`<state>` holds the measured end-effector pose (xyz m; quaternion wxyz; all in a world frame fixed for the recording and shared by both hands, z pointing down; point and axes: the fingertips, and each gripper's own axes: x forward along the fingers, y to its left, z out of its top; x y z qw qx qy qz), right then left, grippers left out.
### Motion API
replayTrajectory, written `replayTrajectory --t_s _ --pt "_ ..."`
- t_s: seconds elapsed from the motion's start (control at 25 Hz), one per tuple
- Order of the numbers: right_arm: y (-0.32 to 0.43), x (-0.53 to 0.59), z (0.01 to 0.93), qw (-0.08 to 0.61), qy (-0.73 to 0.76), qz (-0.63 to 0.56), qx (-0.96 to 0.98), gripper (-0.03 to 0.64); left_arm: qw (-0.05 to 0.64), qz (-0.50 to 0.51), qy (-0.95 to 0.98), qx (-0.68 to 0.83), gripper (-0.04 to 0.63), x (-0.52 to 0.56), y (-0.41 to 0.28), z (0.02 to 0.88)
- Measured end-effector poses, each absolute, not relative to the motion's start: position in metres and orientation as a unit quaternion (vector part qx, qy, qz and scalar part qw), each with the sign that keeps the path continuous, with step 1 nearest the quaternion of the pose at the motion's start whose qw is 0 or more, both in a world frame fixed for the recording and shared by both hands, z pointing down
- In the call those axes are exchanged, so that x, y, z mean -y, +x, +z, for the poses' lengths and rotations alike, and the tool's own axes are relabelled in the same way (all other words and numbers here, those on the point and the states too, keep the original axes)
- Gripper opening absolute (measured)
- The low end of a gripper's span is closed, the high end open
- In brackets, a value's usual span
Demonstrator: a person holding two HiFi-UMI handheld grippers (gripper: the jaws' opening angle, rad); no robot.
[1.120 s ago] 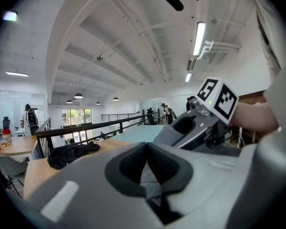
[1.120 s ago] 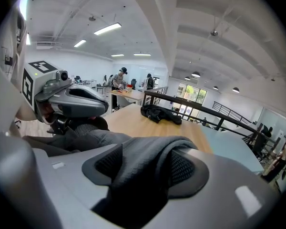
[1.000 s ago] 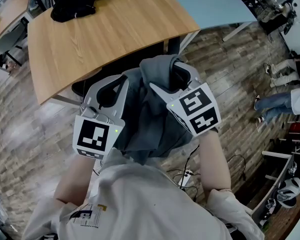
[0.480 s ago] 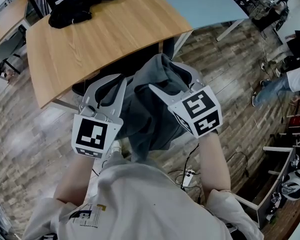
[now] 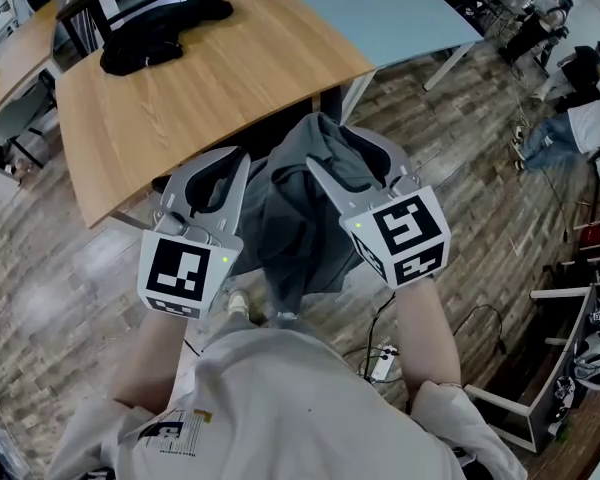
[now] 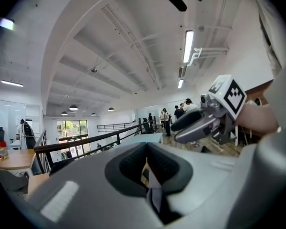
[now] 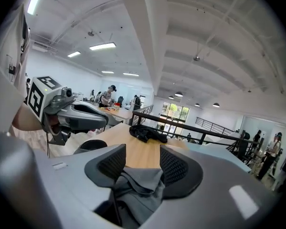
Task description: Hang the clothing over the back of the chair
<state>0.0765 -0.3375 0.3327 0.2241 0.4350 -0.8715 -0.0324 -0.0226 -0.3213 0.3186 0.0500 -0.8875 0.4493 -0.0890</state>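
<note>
We are at the carrying stage; the hanging itself has not begun. The grey clothing (image 5: 290, 218) is off the floor and held up in front of us, strung between the two tools and drooping toward 6 o'clock against our chest.

The left hand-held gripper (image 5: 215, 168) is clenched on it. Its own view shows the jaws nearly together, with a thin fold of grey fabric pinched in the slit. The right hand-held gripper (image 5: 345, 153) stands wider, and its jaws are closing on a thick bunch of the same cloth. That bunch fills the lower part of the gap and touches both ribbed pads.

At 12 o'clock from the garment, a dark shape tucked under the edge of the wooden tabletop (image 5: 200, 78) is what we take to be the chair (image 5: 275, 128). We cannot make out its back clearly. Nothing of the clothing lies on it yet.

Far off at 11 o'clock a black garment (image 5: 155, 33) sits on the tabletop, apart from our work.

So the pick-up is done. What remains, in our judgement, is to bring the cloth over the chair back, drape it and let go.
</note>
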Motion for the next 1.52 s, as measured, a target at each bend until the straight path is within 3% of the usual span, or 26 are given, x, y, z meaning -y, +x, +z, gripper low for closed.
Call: replayTrajectory --t_s 0.48,0.8,1.28,1.52 --pt "0.068 0.297 0.288 0.186 0.463 -0.083 0.863 0.126 0.069 -0.062 -0.896 -0.435 0.000 0.294 -0.020 0.273" --pt "0.074 0.273 0.248 0.110 0.508 -0.101 0.848 0.027 0.071 -0.051 -0.901 -0.426 0.000 0.280 -0.015 0.264" --pt "0.079 0.238 0.251 0.026 0.529 -0.058 0.846 0.000 0.083 -0.043 -0.890 -0.447 0.000 0.266 -0.023 0.273" --pt "0.081 0.236 0.276 0.047 0.533 -0.060 0.843 0.000 0.064 -0.059 -0.894 -0.439 0.000 0.260 -0.019 0.292"
